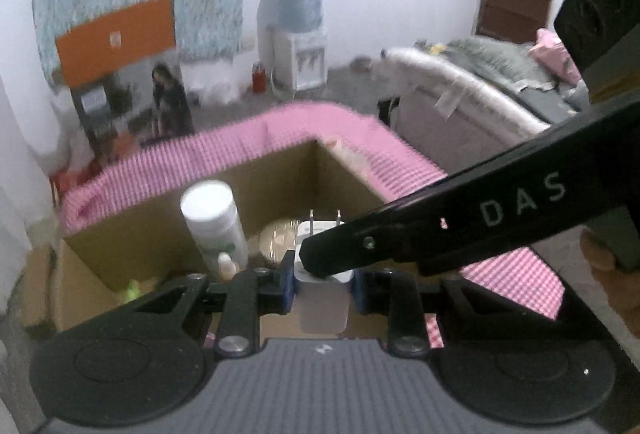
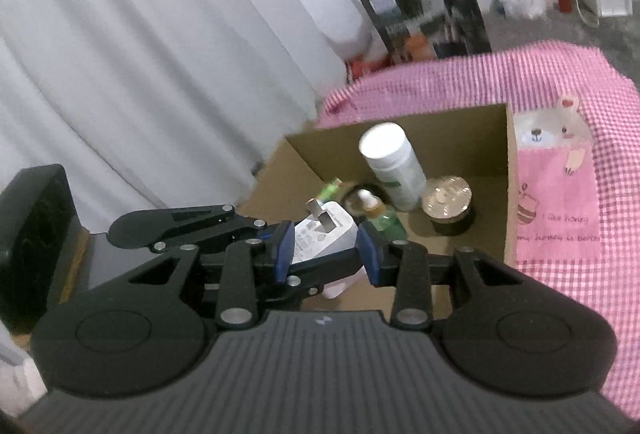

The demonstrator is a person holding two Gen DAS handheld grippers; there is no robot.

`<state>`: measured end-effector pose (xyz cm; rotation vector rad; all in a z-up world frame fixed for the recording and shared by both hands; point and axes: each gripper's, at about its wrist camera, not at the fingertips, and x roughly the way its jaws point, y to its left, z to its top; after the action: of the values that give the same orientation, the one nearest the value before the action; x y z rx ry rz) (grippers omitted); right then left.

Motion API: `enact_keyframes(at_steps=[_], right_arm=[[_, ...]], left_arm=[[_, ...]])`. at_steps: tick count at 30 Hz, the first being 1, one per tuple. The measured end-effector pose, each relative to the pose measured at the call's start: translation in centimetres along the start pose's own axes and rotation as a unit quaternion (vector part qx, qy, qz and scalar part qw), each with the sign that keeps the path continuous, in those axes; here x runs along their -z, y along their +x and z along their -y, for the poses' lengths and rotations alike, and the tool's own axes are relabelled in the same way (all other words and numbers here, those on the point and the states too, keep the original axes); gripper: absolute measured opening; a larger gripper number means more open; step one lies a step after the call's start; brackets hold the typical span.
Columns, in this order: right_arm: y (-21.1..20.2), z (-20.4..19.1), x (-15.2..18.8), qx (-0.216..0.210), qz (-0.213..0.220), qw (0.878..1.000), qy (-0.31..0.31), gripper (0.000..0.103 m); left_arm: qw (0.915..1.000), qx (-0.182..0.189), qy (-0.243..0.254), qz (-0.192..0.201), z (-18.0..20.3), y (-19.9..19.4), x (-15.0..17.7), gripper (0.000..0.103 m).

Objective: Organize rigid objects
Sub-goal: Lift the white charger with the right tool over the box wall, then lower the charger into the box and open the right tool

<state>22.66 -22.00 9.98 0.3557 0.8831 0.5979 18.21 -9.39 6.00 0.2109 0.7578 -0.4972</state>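
Both grippers meet over the cardboard box (image 2: 460,154); the left gripper (image 1: 323,276) has its blue pads nearly together and clamped on the sides of the white plug adapter (image 1: 323,298), its two metal prongs pointing away from the camera toward the box's far wall; the right gripper (image 2: 326,246) comes across from the side, and in the left wrist view one of its black fingers lies over the top of the adapter; in the right wrist view its pads stand on either side of the same adapter, the left one apparently against it and the right one with a small gap, and the jaws are widening only slightly; whether they press on it cannot be told.

Inside the box several things are already gathered: a white bottle (image 2: 394,164) standing upright, a small green dropper bottle (image 2: 380,214) beside it, a round jar with a shiny lid (image 2: 447,200), and something yellow-green and blurred (image 2: 331,188) near the back corner; the box rests on a pink checked cloth (image 2: 560,82), whose visible part carries nothing loose.

Judged from this, most of the sorting looks done; the adapter, held above the box's near edge, appears to be what remains to be set down, though more items could lie out of view.
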Motion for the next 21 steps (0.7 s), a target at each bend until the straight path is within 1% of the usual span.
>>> enact_keyframes(at_steps=[4, 9, 14, 15, 17, 18, 21], right_arm=[[3.7, 1.8, -1.0, 0.02, -0.056, 0.998, 0.007, 0.035], [6.4, 2.7, -1.2, 0.046, -0.095, 0.994, -0.013, 0.035], [7.9, 3.3, -1.3, 0.064, -0.115, 0.991, -0.032, 0.035], [8.1, 3.4, -1.3, 0.066, -0.118, 0.99, -0.034, 0.033], [8.2, 3.5, -1.5, 0.063, -0.118, 0.99, -0.037, 0.031], [8.3, 3.6, -1.5, 0.063, -0.119, 0.99, -0.037, 0.031], [8.4, 3.7, -1.5, 0.063, -0.116, 0.99, -0.04, 0.031]], left_arm=[[0.9982, 0.023, -0.037, -0.042, -1.5, 3.5, 0.7, 0.028], [0.9954, 0.035, -0.055, -0.07, -2.3, 6.0, 1.3, 0.028], [0.9934, 0.042, -0.068, -0.083, -2.7, 7.7, 1.1, 0.028], [0.9931, 0.041, -0.069, -0.086, -2.7, 7.9, 1.1, 0.028], [0.9927, 0.042, -0.07, -0.089, -2.8, 8.3, 1.1, 0.028], [0.9924, 0.043, -0.072, -0.089, -2.8, 8.4, 1.1, 0.03], [0.9922, 0.044, -0.075, -0.089, -2.9, 8.4, 1.0, 0.03]])
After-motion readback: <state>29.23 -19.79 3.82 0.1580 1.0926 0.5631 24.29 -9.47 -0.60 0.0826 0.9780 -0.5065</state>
